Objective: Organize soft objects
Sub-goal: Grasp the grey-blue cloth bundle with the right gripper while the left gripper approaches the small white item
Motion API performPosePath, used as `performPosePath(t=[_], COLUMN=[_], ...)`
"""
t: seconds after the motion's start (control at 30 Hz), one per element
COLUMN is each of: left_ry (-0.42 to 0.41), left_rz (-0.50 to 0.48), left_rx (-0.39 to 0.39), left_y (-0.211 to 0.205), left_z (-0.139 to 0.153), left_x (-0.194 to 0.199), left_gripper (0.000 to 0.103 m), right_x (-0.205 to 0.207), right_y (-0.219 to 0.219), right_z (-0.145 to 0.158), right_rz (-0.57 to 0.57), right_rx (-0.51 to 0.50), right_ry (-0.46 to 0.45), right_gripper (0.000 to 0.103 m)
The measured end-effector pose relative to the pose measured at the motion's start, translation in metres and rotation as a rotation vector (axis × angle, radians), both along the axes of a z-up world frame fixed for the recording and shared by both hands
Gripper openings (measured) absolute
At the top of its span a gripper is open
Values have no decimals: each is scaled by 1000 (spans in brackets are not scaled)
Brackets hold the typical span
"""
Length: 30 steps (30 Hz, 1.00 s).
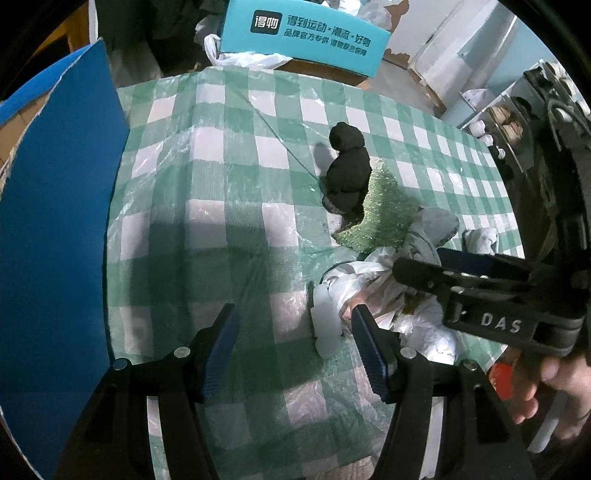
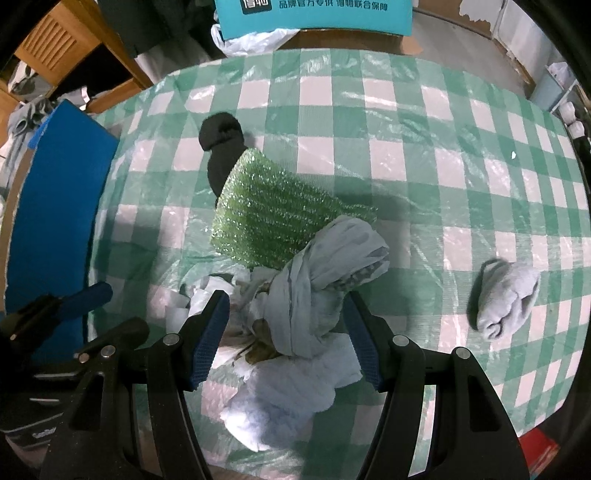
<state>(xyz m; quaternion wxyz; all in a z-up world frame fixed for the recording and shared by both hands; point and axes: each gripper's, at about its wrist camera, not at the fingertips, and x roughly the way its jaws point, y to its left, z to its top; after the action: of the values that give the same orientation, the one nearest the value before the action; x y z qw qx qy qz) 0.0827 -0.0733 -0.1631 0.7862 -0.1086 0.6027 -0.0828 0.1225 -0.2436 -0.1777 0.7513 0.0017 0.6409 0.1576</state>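
Observation:
A heap of soft things lies on the green-checked tablecloth [image 2: 424,122]: a black sock [image 2: 221,147], a glittery green cloth [image 2: 269,214], a knotted pale grey cloth [image 2: 317,277] and crumpled white plastic [image 2: 295,391]. A rolled grey sock [image 2: 506,295] lies apart at the right. My right gripper [image 2: 288,343] is open, its jaws either side of the grey cloth. My left gripper [image 1: 293,350] is open over the tablecloth [image 1: 221,221], just left of the heap, with a white piece [image 1: 327,325] between its fingers. The black sock [image 1: 347,166] and green cloth [image 1: 380,214] lie beyond.
A blue board [image 1: 55,240] stands along the table's left edge, also in the right wrist view [image 2: 51,221]. A teal printed box [image 1: 303,33] sits behind the table. The right gripper's body [image 1: 509,295] crosses the left view. Shelves with items [image 1: 509,122] stand at the right.

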Motion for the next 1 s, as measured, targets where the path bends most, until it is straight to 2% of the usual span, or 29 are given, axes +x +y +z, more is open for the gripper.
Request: performPosePath(t=[0.2,0.27,0.43,0.73,1.0], left_ry=[13,17,28,45,65], left_rz=[10,10,8,15,41], left_rx=[-7,-10,-15,-25,35], left_y=[2,2,0,-6,-17], left_z=[-3,-3,-6,-9,-16], left_x=[1,1,1,1,7], left_gripper=[65,65,65,66,67], right_x=[-2,-3,-5,-7,-8], right_y=[4,4,-6,-24,-47], right_z=[-10,-10,-8,7,16], right_rz=[0,-1,-28,-75,-117], right_rx=[-1,1,22,35,27], right_ry=[-6,-10,-9,-34,-52], right_gripper=[64,58,53,53,53])
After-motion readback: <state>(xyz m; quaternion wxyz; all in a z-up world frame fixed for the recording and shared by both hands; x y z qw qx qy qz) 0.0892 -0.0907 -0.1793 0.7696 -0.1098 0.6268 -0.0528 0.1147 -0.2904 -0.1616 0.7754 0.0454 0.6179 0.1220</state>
